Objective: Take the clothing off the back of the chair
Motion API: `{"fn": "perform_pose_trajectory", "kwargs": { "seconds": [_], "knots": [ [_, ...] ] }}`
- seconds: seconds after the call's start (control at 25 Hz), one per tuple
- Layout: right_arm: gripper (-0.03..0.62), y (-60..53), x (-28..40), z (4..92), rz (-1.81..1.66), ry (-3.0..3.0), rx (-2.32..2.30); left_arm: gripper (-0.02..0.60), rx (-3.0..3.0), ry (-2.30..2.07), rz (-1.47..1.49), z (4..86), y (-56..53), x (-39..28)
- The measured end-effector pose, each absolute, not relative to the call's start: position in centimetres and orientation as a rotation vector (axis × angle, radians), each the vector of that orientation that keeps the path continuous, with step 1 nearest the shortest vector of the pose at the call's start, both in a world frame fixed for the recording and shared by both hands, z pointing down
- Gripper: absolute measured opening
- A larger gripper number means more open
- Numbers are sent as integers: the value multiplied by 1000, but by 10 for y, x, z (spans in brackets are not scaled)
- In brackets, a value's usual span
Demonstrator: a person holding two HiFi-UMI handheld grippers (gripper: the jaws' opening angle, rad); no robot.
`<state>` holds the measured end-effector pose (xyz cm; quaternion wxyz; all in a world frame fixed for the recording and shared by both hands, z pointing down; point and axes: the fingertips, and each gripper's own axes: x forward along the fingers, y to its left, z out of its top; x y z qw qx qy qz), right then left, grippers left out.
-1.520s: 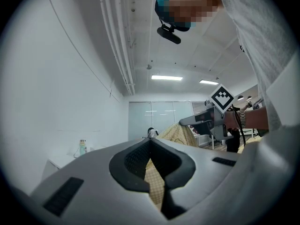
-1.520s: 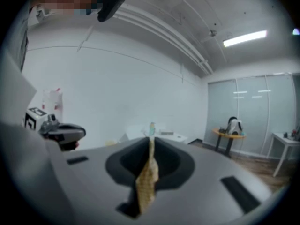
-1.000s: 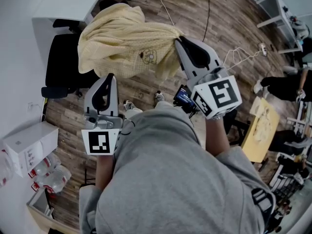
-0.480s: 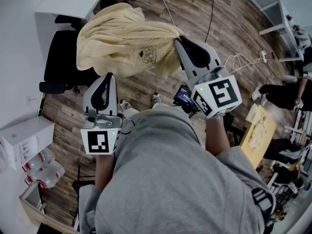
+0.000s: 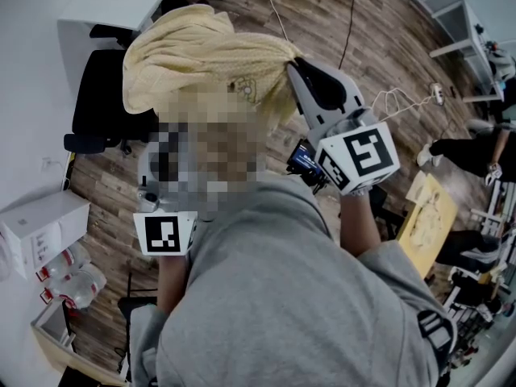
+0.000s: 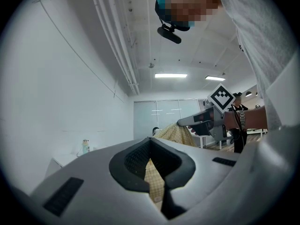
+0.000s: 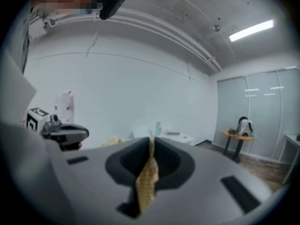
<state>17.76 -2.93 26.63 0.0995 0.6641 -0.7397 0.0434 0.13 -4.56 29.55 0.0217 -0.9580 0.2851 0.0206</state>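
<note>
Hanging in a bunched heap between the two grippers, the yellow clothing (image 5: 201,55) is seen over the wooden floor (image 5: 322,14), just right of the black chair (image 5: 101,95) that stands by the white desk (image 5: 105,2) at the far left. It appears to be lifted off the chair back, though whether its left edge touches the chair cannot be told from above.

The right gripper (image 5: 295,61) is pressed together on the right end of the cloth. In its own view a narrow strip of checked fabric is pinched between the jaws. The left gripper (image 6: 150,144) is likewise closed on a fold of the same fabric, which runs down between its jaws. In the head view only its marker cube is shown, near the person's chest.

The clothing is judged to be light, soft and entirely limp. It sags into deep folds and no shape is kept where it is unsupported. The woven, textured surface is not expected to slip easily, and nothing about it is fragile. A hold is best taken at a doubled edge or a thick fold, so that more than one layer is caught. Two holds set well apart, as here, are needed to spread the weight. The loose lower folds could be snagged on the chair arm or dragged on the floor if the cloth is lowered.
</note>
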Motion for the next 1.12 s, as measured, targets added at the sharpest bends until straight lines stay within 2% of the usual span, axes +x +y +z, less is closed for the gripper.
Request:
{"fn": "perform_pose_trajectory", "kwargs": {
  "seconds": [1.12],
  "knots": [
    [46,1,211,272,148,-2199,1966,34,-2957,908,53,296,-16,29]
  ]
}}
